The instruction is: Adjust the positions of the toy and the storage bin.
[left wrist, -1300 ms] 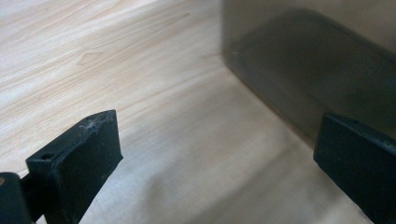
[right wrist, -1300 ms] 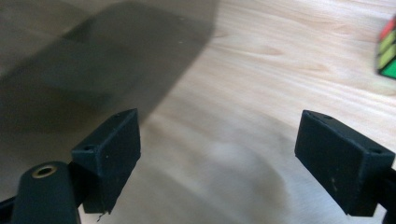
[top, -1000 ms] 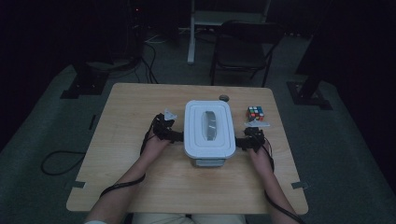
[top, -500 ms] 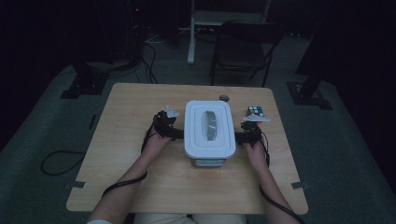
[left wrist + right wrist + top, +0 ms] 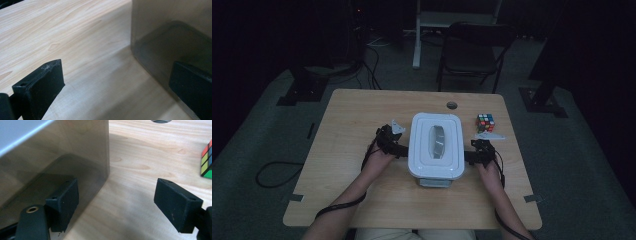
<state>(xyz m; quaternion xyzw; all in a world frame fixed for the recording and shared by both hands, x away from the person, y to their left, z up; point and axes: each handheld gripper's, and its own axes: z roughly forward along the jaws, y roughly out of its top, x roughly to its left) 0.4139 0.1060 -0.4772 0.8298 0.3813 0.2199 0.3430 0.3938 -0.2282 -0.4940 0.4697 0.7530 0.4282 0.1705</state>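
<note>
Both forearms reach forward, open jaws flanking the white container.

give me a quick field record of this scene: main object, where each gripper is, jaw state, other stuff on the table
main object: white lidded container, mid-table
left gripper: at the container's left side, one jaw against its wall, jaws apart
right gripper: at the container's right side, one jaw against its wall, jaws apart, just been closing, nothing pinched between them
other items: colour cube on the table, beyond the right gripper
surroundings: dark room, chair behind
</note>
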